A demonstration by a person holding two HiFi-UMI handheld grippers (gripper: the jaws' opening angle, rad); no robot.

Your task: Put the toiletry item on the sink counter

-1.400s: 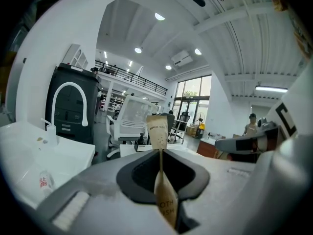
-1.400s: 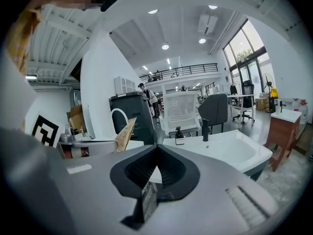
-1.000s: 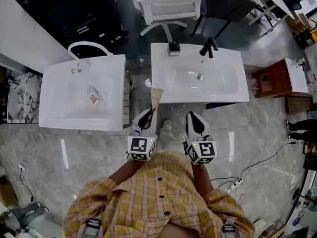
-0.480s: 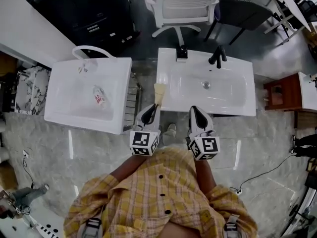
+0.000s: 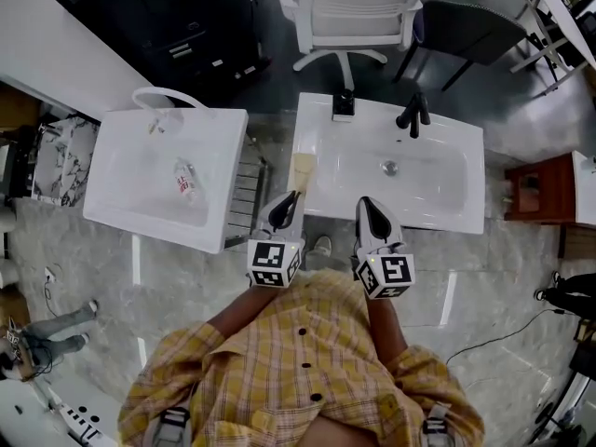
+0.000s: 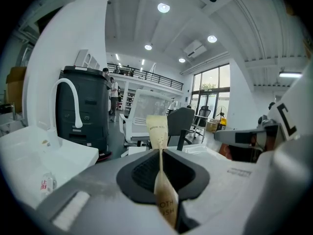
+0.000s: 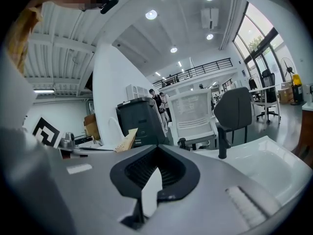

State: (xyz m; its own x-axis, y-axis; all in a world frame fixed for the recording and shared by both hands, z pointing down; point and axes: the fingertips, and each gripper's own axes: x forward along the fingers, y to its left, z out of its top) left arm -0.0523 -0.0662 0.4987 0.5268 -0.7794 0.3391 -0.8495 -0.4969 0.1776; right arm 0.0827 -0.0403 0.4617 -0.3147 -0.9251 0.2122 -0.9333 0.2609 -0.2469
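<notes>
The toiletry item is a flat tan toothbrush packet [image 5: 301,171] [image 6: 158,129]. My left gripper [image 5: 290,202] [image 6: 161,153] is shut on its lower end, and the packet sticks out forward over the front left corner of the right-hand white sink counter [image 5: 318,122]. The right gripper view shows the packet's tip [image 7: 126,140] off to the left. My right gripper [image 5: 370,206] [image 7: 155,166] is shut with nothing in it, at the sink counter's front edge, beside the left one.
A black faucet [image 5: 413,112] and a small black holder [image 5: 344,105] stand at the back of the right-hand sink. A second white sink [image 5: 126,208] at the left holds a small clear bottle [image 5: 182,181]. A white chair [image 5: 349,12] and a dark chair [image 5: 475,21] stand behind.
Both grippers have come closer to the right-hand sink together. The packet's tip, which was short of the sink's front edge, now reaches over its front left corner.
</notes>
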